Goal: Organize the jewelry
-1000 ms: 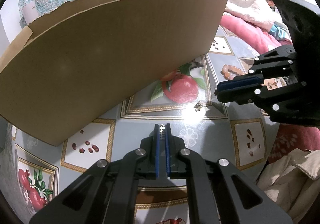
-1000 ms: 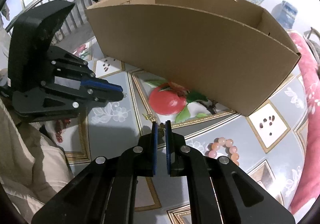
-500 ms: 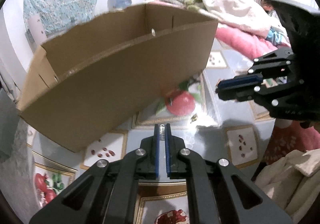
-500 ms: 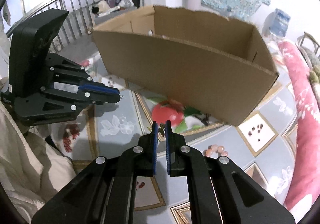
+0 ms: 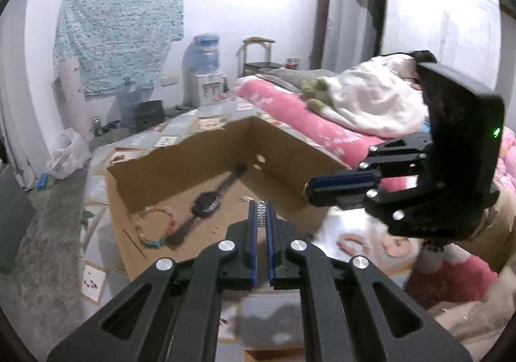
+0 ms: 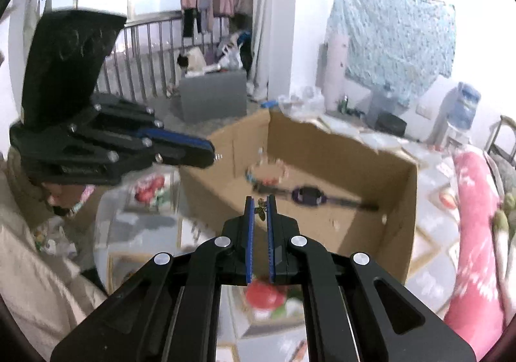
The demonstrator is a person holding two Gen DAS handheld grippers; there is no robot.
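An open brown corrugated cardboard box (image 5: pixel 292 168) with rough-cut top edges is seen on a glossy table cover printed with fruit (image 6: pixel 264 296). On the box floor a dark wristwatch with a rounded case (image 5: pixel 206 203) is laid flat, its strap running diagonally toward the far corner; beside it lies a loop of pastel beads (image 5: pixel 154 228), touching the strap's near end.

The left gripper (image 5: pixel 262 213), black with blue ribbed pads, is held above the box's near wall, its jaws pressed together on a short silvery beaded earring (image 5: pixel 262 212) standing upright between the tips. The right gripper (image 6: pixel 260 210) is likewise clamped on a small gold butterfly earring (image 6: pixel 260 209), held over the near wall. A pink bead bracelet (image 5: pixel 351 241) rests on the cover outside the box.
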